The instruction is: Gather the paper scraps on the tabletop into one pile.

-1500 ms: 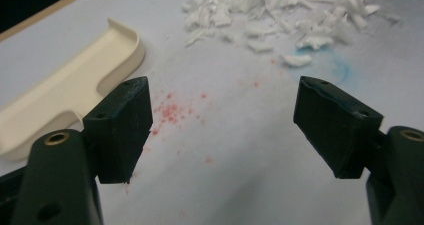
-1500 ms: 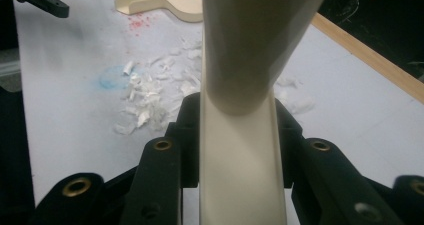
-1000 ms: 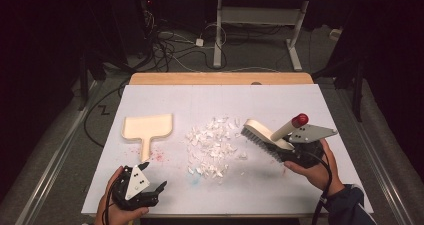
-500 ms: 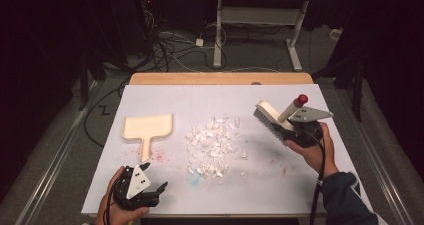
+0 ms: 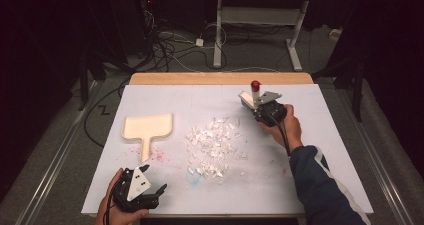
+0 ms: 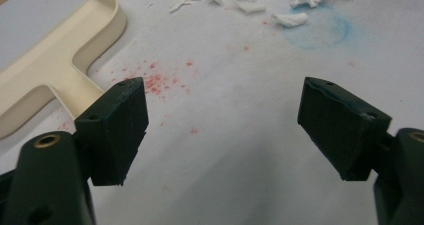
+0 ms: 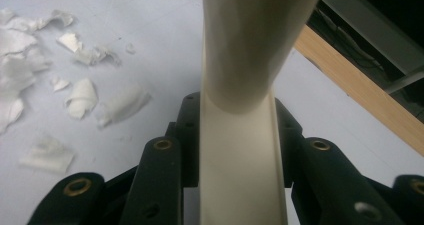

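Cream plastic dustpan (image 5: 148, 127), cream brush handle (image 7: 240, 150) with red tip (image 5: 255, 84), white torn paper scraps (image 5: 212, 145), pale table sheet (image 5: 325, 150) speckled red, faint blue smudge (image 6: 320, 30)

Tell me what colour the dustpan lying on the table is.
Cream; the dustpan shows best in the high view.

Looks like a lab or recording rig setup, not anyone's home. The tabletop (image 5: 320, 150) is covered in a plain white sheet with a wooden edge at the far side, and everything around it is dark. On the floor (image 5: 75, 135) beyond it there's a mess of cables (image 5: 170, 45) and the white metal legs of another desk (image 5: 218, 30).
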`<state>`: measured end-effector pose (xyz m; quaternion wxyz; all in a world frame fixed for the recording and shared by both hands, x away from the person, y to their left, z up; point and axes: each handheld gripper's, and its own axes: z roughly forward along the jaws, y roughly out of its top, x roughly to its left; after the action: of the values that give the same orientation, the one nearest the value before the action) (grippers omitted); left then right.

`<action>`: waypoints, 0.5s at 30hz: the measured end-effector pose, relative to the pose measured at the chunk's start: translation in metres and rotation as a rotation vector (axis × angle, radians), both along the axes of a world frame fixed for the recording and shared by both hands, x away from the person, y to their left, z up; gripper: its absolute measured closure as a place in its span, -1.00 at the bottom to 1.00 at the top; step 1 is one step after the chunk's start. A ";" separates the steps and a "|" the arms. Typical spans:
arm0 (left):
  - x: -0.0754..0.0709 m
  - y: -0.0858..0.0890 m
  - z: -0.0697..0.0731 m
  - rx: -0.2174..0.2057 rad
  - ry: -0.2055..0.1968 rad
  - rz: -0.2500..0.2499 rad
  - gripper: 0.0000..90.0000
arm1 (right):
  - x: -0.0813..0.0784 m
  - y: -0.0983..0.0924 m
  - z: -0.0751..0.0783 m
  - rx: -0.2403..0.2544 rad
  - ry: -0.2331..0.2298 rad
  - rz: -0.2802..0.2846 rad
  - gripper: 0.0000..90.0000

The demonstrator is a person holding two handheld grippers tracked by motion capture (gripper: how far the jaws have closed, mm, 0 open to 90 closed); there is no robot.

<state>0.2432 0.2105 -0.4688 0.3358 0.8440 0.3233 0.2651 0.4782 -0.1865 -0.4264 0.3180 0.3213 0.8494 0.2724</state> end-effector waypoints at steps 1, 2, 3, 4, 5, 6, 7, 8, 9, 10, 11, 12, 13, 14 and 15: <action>0.000 0.000 0.000 -0.005 -0.001 0.003 -0.57 | 0.003 0.005 -0.002 -0.006 -0.001 -0.003 0.52; -0.001 0.001 0.000 -0.008 -0.002 0.005 -0.57 | 0.006 0.010 -0.003 0.000 0.004 -0.001 0.52; 0.000 0.000 0.000 -0.010 -0.001 0.005 -0.57 | 0.009 0.015 -0.004 0.012 0.013 0.008 0.52; -0.001 0.000 0.000 -0.017 0.014 0.009 -0.57 | 0.011 0.020 -0.006 0.015 0.019 0.013 0.52; -0.001 0.000 -0.001 -0.016 0.016 0.010 -0.57 | 0.012 0.024 -0.007 0.011 0.023 0.017 0.52; -0.001 0.000 -0.001 -0.014 0.018 0.010 -0.57 | 0.013 0.028 -0.008 0.018 0.027 0.018 0.52; -0.001 0.000 -0.001 -0.015 0.017 0.009 -0.58 | 0.013 0.031 -0.009 0.023 0.035 0.021 0.52; -0.001 0.000 -0.001 -0.013 0.015 0.007 -0.58 | 0.013 0.034 -0.010 0.011 0.035 0.028 0.51; -0.002 0.000 -0.001 -0.016 0.015 0.006 -0.58 | 0.013 0.036 -0.010 0.002 0.031 0.041 0.51; -0.002 0.000 -0.001 -0.014 0.014 0.005 -0.58 | 0.012 0.037 -0.010 0.010 0.034 0.048 0.51; -0.002 0.000 -0.001 -0.012 0.014 0.006 -0.58 | 0.012 0.038 -0.010 0.014 0.033 0.066 0.51; -0.002 0.000 -0.001 -0.014 0.016 0.007 -0.58 | 0.011 0.039 -0.011 0.026 0.036 0.070 0.51; -0.001 0.000 -0.001 -0.016 0.017 0.006 -0.58 | 0.010 0.039 -0.011 0.031 0.038 0.080 0.51; -0.001 0.000 -0.001 -0.016 0.019 0.006 -0.58 | 0.009 0.040 -0.011 0.034 0.038 0.085 0.51; -0.001 0.000 -0.001 -0.016 0.022 0.005 -0.58 | 0.008 0.042 -0.012 0.036 0.037 0.099 0.51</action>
<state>0.2424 0.2104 -0.4702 0.3382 0.8434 0.3313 0.2540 0.4862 -0.1449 -0.4383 0.2825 0.2896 0.8649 0.2970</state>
